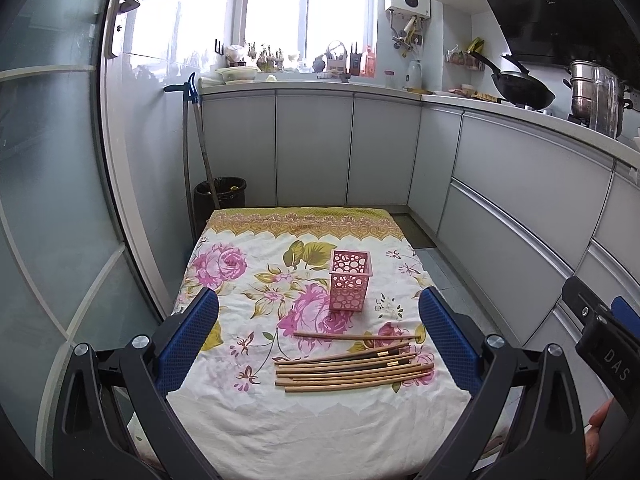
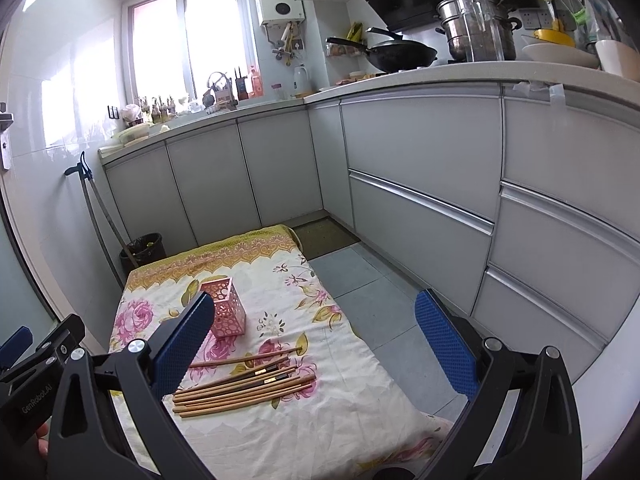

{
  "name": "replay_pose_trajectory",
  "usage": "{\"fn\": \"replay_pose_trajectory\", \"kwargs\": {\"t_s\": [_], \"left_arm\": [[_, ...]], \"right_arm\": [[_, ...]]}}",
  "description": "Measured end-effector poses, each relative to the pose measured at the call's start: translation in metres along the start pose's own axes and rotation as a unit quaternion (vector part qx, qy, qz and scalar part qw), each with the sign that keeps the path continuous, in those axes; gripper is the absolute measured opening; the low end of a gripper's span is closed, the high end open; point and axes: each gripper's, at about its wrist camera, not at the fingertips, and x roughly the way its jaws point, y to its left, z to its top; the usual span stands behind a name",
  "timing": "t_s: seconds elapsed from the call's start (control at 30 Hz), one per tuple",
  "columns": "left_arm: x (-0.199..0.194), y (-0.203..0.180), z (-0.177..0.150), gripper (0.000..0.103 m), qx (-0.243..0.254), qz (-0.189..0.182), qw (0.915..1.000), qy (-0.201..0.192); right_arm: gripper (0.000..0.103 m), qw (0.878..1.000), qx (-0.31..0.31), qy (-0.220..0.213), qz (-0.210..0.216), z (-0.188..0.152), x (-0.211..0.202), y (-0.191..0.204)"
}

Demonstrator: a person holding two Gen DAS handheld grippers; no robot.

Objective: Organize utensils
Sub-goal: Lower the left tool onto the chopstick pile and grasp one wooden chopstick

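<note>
On the table [image 1: 320, 432], the near strip of cloth in front of the chopsticks [image 1: 352, 368] lies bare, as do the left side and the far edge. The holder [image 1: 349, 286] stands upright right of centre, just beyond the chopsticks, with a gap between them. Cabinets [image 2: 420, 200] run close along the right edge, past a strip of floor; a bin [image 1: 220, 196] and leaning poles [image 1: 196, 160] stand off the far-left corner.

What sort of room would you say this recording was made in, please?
Most likely a home kitchen: a wok and steel pots stand on the counter above grey cabinets, and chopsticks lie beside a pink holder on a floral cloth.
</note>
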Motion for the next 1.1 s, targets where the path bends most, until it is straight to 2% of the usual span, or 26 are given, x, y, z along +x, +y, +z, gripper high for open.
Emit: {"fn": "replay_pose_trajectory", "kwargs": {"t_s": [0.27,0.3,0.37,0.4,0.43,0.47,0.5,0.53,0.57,0.63,0.67,0.77,0.9,0.97,1.0,1.1], "left_arm": [[0.038,-0.012,-0.003,0.096,0.017,-0.002,0.9994,0.03],[0.045,-0.016,-0.002,0.096,0.028,-0.01,0.9989,0.037],[0.067,-0.029,0.0,0.096,0.073,-0.054,0.9936,0.068],[0.082,-0.039,0.0,0.096,0.11,-0.085,0.9859,0.093],[0.097,-0.053,-0.003,0.096,0.156,-0.133,0.9704,0.128],[0.114,-0.068,-0.008,0.096,0.206,-0.192,0.9437,0.174],[0.13,-0.083,-0.016,0.096,0.252,-0.236,0.9125,0.218],[0.145,-0.096,-0.025,0.096,0.29,-0.257,0.8878,0.248],[0.159,-0.107,-0.033,0.096,0.323,-0.257,0.8709,0.267],[0.188,-0.122,-0.043,0.096,0.356,-0.262,0.8417,0.311],[0.202,-0.128,-0.046,0.096,0.357,-0.269,0.83,0.333],[0.238,-0.141,-0.052,0.096,0.364,-0.27,0.8082,0.375],[0.281,-0.16,-0.057,0.096,0.384,-0.263,0.7826,0.413],[0.298,-0.168,-0.056,0.096,0.395,-0.258,0.7746,0.421],[0.305,-0.173,-0.056,0.093,0.4,-0.258,0.7703,0.424],[0.321,-0.181,-0.057,0.076,0.412,-0.256,0.758,0.436]], "right_arm": [[0.097,1.0,0.003,0.025,-0.013,-0.005,0.035,-0.006],[0.097,0.999,0.005,0.029,-0.016,-0.005,0.039,-0.007],[0.097,0.999,0.017,0.041,-0.023,-0.008,0.05,-0.014],[0.097,0.998,0.027,0.051,-0.025,-0.01,0.057,-0.02],[0.097,0.997,0.039,0.062,-0.027,-0.011,0.064,-0.026],[0.097,0.995,0.055,0.074,-0.03,-0.014,0.072,-0.034],[0.097,0.993,0.072,0.086,-0.034,-0.017,0.081,-0.043],[0.097,0.99,0.092,0.096,-0.036,-0.021,0.089,-0.052],[0.097,0.987,0.113,0.107,-0.037,-0.024,0.097,-0.062],[0.097,0.98,0.151,0.126,-0.041,-0.033,0.112,-0.081],[0.097,0.976,0.167,0.133,-0.046,-0.038,0.119,-0.089],[0.097,0.965,0.199,0.161,-0.052,-0.049,0.142,-0.106],[0.097,0.955,0.22,0.194,-0.043,-0.058,0.167,-0.118],[0.097,0.95,0.229,0.209,-0.031,-0.06,0.175,-0.12],[0.097,0.949,0.232,0.214,-0.026,-0.06,0.179,-0.12],[0.097,0.947,0.233,0.221,-0.018,-0.061,0.185,-0.12]]}}
